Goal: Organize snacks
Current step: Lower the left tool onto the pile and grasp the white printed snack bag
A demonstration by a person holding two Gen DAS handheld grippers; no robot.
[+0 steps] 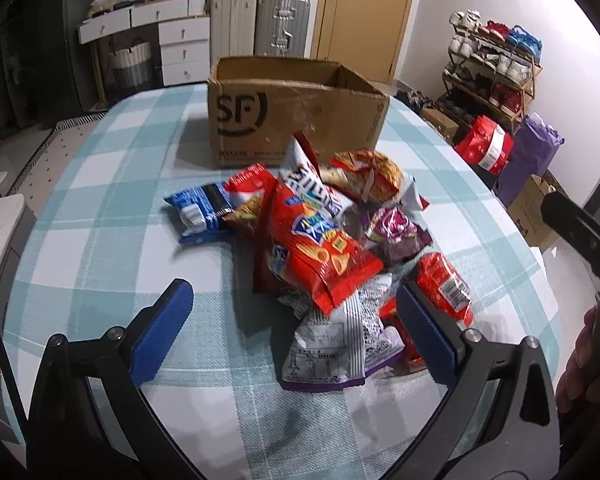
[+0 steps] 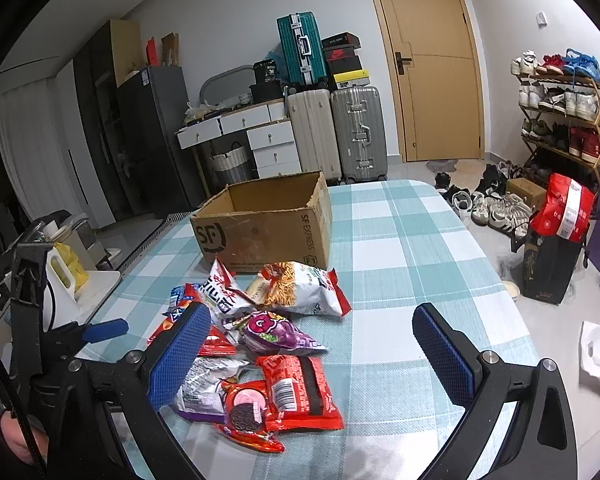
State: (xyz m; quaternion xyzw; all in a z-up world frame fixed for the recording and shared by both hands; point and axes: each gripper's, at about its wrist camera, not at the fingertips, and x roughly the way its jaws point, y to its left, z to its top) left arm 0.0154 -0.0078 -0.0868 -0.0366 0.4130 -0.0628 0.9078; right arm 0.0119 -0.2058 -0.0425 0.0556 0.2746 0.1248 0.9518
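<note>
A heap of snack packets lies mid-table: a long red chip bag (image 1: 320, 252) on top, a blue cookie pack (image 1: 198, 210) at its left, a purple grape-candy bag (image 2: 278, 332), a noodle-snack bag (image 2: 300, 286) and a silver-white packet (image 1: 332, 340) nearest me. Behind the heap stands an open, empty cardboard box (image 1: 292, 116) marked SF. My left gripper (image 1: 292, 328) is open, its blue pads either side of the silver-white packet, touching nothing. My right gripper (image 2: 312, 352) is open above the heap's near right edge, over a red packet (image 2: 300, 392).
The table carries a blue-and-white checked cloth (image 2: 412, 240). Suitcases (image 2: 340, 136), white drawers and a door stand beyond the far edge. A shoe rack (image 2: 560, 112), loose shoes and red and purple bags (image 2: 564, 212) sit on the floor to the right.
</note>
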